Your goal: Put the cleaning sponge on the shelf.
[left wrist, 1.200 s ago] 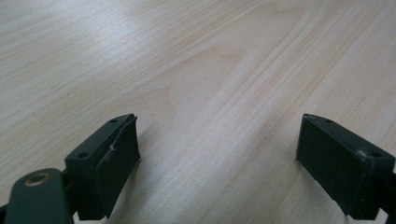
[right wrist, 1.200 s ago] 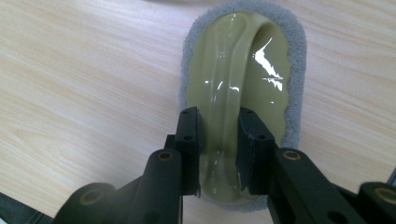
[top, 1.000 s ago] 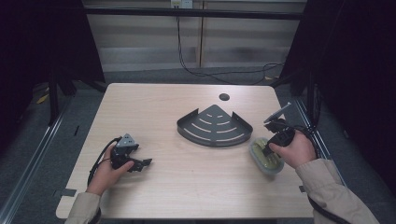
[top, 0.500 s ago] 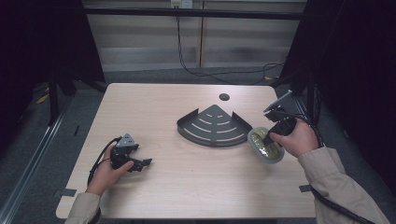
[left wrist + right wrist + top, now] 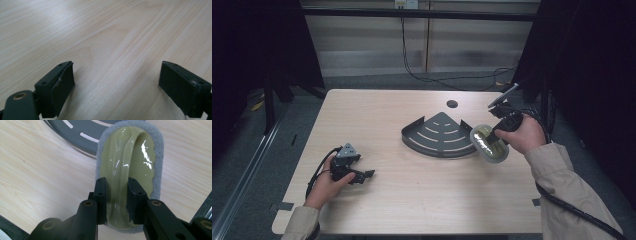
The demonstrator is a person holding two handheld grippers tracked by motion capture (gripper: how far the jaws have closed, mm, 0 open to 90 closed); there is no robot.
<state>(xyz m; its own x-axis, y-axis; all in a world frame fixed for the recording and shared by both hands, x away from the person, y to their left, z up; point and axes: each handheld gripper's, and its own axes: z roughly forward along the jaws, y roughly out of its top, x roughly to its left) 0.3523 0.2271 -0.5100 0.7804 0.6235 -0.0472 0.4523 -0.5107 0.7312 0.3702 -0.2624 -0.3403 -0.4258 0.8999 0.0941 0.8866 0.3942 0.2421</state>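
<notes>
step in hand: carrying the scrubber [image 5: 488, 144] toward the rack [image 5: 439, 135], judged from the lifted hold.
right gripper [image 5: 117, 202]: clamped on the scrubber's glossy olive handle arch, jaws pressing both sides.
scrubber place: right of centre in the high view, at the rack's right edge, tilted in the grip; grey pad rim around the olive top.
rack: dark fan-shaped slotted tray, centre of the surface [image 5: 412, 190].
left gripper [image 5: 362, 175]: lower left of the high view, jaws spread wide with nothing between them, low over bare wood.
next move: probably bring the pad face down onto the rack's slotted floor; needs the wrist turned so the grey side meets the metal.
</notes>
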